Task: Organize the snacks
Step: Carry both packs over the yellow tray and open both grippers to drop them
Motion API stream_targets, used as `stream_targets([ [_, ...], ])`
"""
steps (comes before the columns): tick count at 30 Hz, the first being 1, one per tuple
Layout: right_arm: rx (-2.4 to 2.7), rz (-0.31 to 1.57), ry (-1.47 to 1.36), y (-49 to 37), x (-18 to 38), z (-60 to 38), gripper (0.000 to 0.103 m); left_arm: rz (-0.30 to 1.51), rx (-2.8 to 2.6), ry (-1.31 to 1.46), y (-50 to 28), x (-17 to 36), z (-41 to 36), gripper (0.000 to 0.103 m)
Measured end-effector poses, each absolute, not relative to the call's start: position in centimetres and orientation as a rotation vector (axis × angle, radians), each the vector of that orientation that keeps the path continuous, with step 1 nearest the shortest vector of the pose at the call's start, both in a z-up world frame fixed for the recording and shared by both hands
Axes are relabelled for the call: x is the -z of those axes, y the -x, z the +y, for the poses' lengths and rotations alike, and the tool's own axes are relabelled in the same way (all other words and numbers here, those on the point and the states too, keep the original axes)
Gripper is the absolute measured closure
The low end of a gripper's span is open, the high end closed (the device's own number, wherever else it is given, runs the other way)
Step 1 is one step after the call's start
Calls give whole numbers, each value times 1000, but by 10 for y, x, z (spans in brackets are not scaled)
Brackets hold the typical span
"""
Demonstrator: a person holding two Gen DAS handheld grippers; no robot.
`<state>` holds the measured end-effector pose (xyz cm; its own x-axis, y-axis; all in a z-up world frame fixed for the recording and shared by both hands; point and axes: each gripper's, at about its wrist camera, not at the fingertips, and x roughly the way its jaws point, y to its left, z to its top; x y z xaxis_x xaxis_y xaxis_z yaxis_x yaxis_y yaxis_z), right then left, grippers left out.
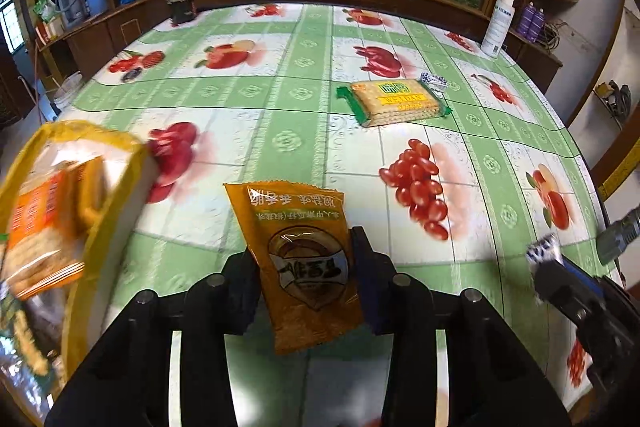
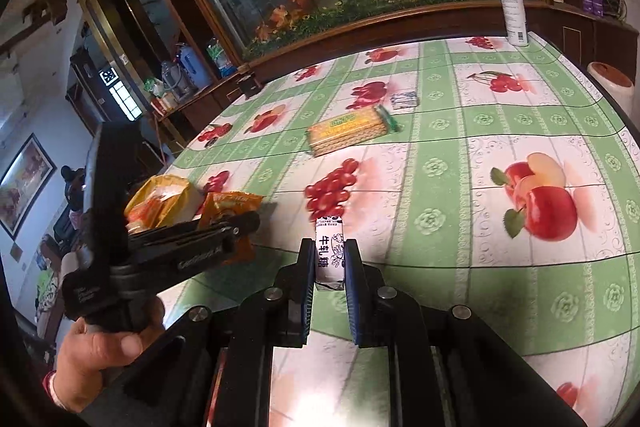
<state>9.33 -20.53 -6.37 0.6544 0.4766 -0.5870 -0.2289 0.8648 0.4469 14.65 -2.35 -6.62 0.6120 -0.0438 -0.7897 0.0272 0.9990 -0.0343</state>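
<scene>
My left gripper [image 1: 306, 259] is shut on an orange snack packet [image 1: 304, 259] and holds it above the table; the packet also shows in the right wrist view [image 2: 228, 211]. My right gripper [image 2: 329, 259] is shut on a small white nougat candy [image 2: 330, 253], also seen in the left wrist view [image 1: 542, 251]. A yellow bag [image 1: 60, 227] holding several snack packs sits at the left, also in the right wrist view [image 2: 164, 199]. A cracker pack [image 1: 394, 103] with green ends lies mid-table, and a small blue-white candy [image 1: 434, 81] lies just behind it.
The table wears a green and white fruit-print cloth [image 1: 280, 99]. A white spray bottle [image 1: 498, 23] stands at the far right edge, a dark box [image 1: 182, 9] at the far left. A wooden ledge and flower mural back the table.
</scene>
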Motion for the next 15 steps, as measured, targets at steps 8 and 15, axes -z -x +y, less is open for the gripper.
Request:
stream_targets([
  [8, -509, 733, -312, -74, 46, -158, 89, 837, -36, 36, -94, 39, 28, 65],
  [15, -595, 727, -248, -62, 32, -109, 89, 833, -111, 78, -64, 37, 82, 65],
])
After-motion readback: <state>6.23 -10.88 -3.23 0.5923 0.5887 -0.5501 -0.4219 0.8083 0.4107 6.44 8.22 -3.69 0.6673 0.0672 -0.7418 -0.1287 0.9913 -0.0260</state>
